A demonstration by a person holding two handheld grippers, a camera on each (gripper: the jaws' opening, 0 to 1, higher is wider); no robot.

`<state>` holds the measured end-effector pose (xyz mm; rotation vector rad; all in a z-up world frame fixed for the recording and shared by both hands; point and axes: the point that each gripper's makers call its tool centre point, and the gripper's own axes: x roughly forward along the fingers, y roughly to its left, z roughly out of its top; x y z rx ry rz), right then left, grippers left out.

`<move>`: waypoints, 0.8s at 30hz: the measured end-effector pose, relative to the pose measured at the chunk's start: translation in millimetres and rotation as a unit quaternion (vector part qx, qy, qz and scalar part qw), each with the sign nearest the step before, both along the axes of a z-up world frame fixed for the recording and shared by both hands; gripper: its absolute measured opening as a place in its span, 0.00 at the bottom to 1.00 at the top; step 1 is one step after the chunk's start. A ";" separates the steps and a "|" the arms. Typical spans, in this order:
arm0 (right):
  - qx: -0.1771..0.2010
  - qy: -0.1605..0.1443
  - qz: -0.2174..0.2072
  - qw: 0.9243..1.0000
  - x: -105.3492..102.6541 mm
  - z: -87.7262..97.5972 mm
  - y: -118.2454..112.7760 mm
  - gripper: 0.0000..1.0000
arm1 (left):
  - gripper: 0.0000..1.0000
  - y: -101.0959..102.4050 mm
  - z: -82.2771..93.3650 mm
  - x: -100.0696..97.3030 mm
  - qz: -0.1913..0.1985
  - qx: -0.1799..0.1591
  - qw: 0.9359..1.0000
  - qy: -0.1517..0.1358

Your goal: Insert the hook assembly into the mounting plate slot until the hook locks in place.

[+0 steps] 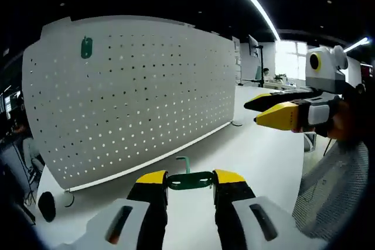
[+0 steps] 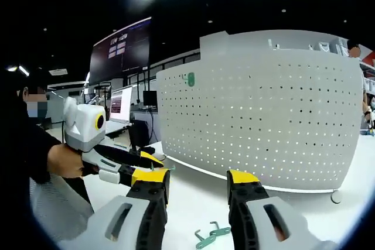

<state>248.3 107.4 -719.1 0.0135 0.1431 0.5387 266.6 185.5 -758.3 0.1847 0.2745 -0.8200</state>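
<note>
In the left gripper view a green hook (image 1: 188, 180) is pinched crosswise between the jaws of the left gripper (image 1: 190, 181), at the bottom centre of the frame. Its flat plate lies with the long axis running left to right across the jaws, and a thin bent prong rises from it towards the white pegboard (image 1: 140, 95). The board fills the middle and left of the frame, and a small green mounting plate (image 1: 86, 47) is fixed at its upper left, so the target is judged to lie up and to the left of the held hook, well apart from it.

The right gripper (image 2: 196, 182) is seen with jaws wide apart and nothing between them; another green hook (image 2: 209, 236) lies on the white table (image 2: 187, 197) at the bottom centre, below the jaws. The left gripper is judged the nearer to the task.

The plate's slot is too small to be made out, and the hook's rear tabs are hidden.
</note>
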 end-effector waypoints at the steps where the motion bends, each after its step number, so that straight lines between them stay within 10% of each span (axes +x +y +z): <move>1: 0.003 0.002 0.003 1.000 -0.5 -0.4 1.1 0.35 | 0.30 -3.5 2.5 -5.1 -0.007 -0.002 1.000 -0.002; 13: 0.037 0.106 0.108 0.988 -16.8 -17.4 20.8 0.23 | 0.30 -16.6 13.3 -39.0 -0.095 0.021 0.995 -0.026; 24: 0.141 0.236 0.225 0.935 -30.9 -7.8 17.0 0.19 | 0.30 -25.7 19.9 -67.6 -0.202 0.069 0.975 -0.068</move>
